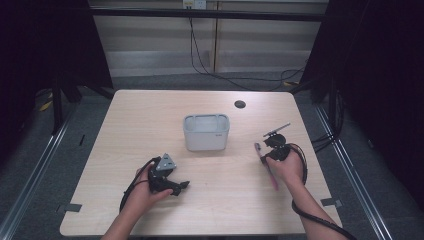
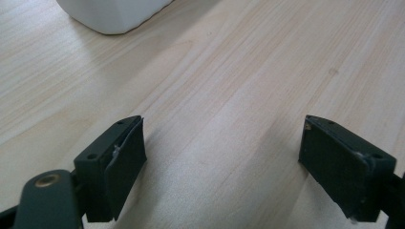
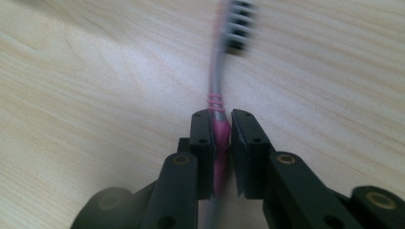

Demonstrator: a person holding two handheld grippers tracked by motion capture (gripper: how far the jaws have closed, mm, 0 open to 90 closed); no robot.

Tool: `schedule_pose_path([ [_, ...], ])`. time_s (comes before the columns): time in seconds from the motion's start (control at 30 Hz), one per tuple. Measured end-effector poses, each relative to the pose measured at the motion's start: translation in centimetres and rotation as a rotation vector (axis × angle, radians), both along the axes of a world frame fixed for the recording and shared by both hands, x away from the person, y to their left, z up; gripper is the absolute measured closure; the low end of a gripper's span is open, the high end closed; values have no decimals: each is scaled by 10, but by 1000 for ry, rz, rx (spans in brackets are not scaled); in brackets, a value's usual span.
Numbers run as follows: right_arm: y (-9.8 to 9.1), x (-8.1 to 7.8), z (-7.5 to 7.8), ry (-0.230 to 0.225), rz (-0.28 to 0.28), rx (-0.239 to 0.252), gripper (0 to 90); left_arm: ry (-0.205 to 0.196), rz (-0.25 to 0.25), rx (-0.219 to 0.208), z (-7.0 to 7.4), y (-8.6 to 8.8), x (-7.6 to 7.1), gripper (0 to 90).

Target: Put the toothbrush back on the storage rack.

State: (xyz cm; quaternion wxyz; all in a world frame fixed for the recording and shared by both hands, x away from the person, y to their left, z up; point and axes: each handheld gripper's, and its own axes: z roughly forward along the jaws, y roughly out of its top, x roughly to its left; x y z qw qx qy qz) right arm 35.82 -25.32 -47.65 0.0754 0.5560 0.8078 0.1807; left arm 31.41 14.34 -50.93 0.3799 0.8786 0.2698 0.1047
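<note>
So the right gripper [image 3: 220,125] has its jaws clamped on a pink toothbrush [image 3: 217,102] near the table's [image 1: 150,110] right edge, bristle end sticking out past them. Left gripper [image 2: 222,157] sits wide open, holding nothing, near the front-left, white bin [image 1: 206,132] mid-table.

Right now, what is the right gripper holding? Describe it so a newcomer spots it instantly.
Start at the white tub mid-table, then go right to the right gripper. Its jaws are shut on a toothbrush, with the bristle head pointing away from the hand. It is the sole slim pink-and-grey stick on the table.
</note>
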Motion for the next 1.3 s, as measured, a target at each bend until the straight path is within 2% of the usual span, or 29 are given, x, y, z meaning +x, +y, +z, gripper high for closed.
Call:
schedule_pose_path([
  [0.03, -1, 0, 0, -8, 3, -4, 799, -2, -4, 6, 0, 0, 0, 155],
  [0.1, -2, 0, 0, -18, -15, 28, 800, -2, -5, 7, 0, 0, 0, 156],
  [0.17, -3, 0, 3, -48, -26, 55, 800, -2, -5, 7, 0, 0, 0, 156],
  [0.23, -4, 0, 9, -85, -29, 64, 800, -2, -6, 7, 0, 0, 0, 155],
  [0.27, -4, 0, 9, -85, -29, 64, 800, -2, -6, 7, 0, 0, 0, 156],
  [0.3, -5, -1, 15, -127, -31, 89, 801, -1, -5, 7, 0, 0, 0, 155],
  [0.37, -5, -1, 17, -140, -35, 102, 800, -2, -5, 7, 0, 0, 0, 155],
  [0.4, -6, -2, 23, -174, -36, 133, 801, 0, -4, 5, 0, 0, 0, 156],
  [0.47, -5, -4, 27, -206, -33, 153, 801, -2, -5, 6, 0, 0, 0, 155],
  [0.5, -5, -4, 27, -206, -33, 153, 801, -2, -5, 6, 0, 0, 0, 156],
  [0.53, -4, -5, 32, -239, -37, 186, 801, -1, -5, 6, 0, 0, 0, 155],
  [0.6, -4, -6, 36, -269, -34, 215, 800, -1, -3, 4, 0, 0, 0, 155],
  [0.7, -3, -7, 40, -292, -27, 225, 801, 0, -5, 6, 0, 0, 0, 155],
  [0.8, -3, -9, 46, -349, -21, 259, 800, -2, -5, 8, 0, 0, 0, 155],
  [0.83, -3, -9, 46, -349, -21, 259, 800, -2, -5, 8, 0, 0, 0, 156],
  [0.97, -4, -10, 51, -396, -23, 286, 801, -2, -1, 2, 0, 0, 0, 155],
  [1.07, -5, -10, 53, -407, -26, 301, 800, -1, -4, 6, 0, 0, 0, 155],
  [1.13, -6, -10, 57, -430, -22, 327, 801, -3, -4, 7, 0, 0, 0, 155],
  [1.3, -4, -10, 60, -447, -18, 330, 801, -2, -4, 5, 0, 0, 0, 156],
])
